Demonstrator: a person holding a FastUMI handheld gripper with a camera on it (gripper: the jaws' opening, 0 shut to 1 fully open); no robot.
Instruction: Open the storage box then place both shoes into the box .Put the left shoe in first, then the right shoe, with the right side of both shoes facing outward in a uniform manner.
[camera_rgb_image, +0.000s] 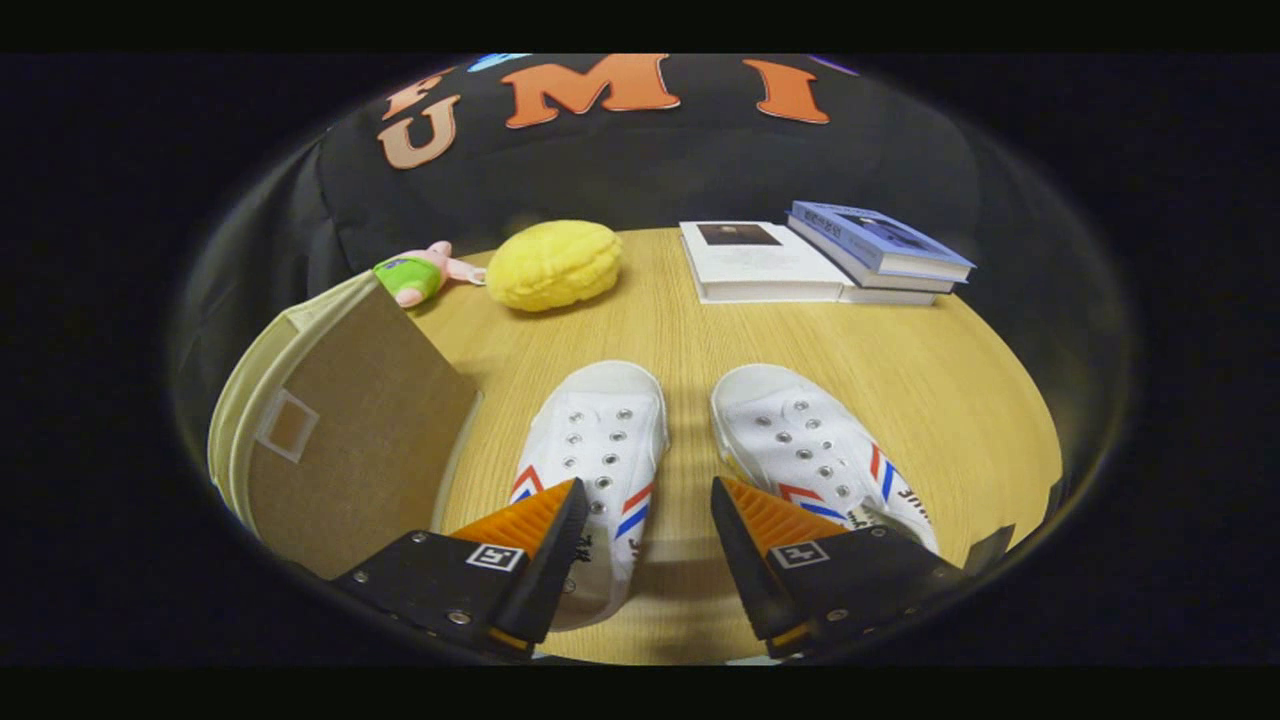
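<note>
Gripper (648, 505) is sitting closest to the cam, fingers spread wide w/ nothing between them, just hovering over the shoes. The left finger is overlapping the left shoe (600, 450) and covering part of its heel end, and the right finger is doing the same to the right shoe (810, 455), so I can't tell how the back of either shoe is looking. Both are white canvas w/ red and blue stripes, toes pointing away from the gripper, lying side by side w/ a strip of table showing between them. There's some print on their sides, too small to make out.

Left of the left shoe, the storage box (340, 420) is standing w/ a tan fabric flap covering its front, a little label window on it. Its lower part is getting cut off, and the inside is hidden.

Everything is sitting on a light wood-grain table (900, 380). Further back, a yellow plush (555, 265) is lying beyond the shoes, w/ a small pink toy (420, 272) in green peeking over the box edge, partly hidden. Off to the right, books (830, 262) are stacked near the far edge. Black cloth wall is hanging behind it all.
</note>
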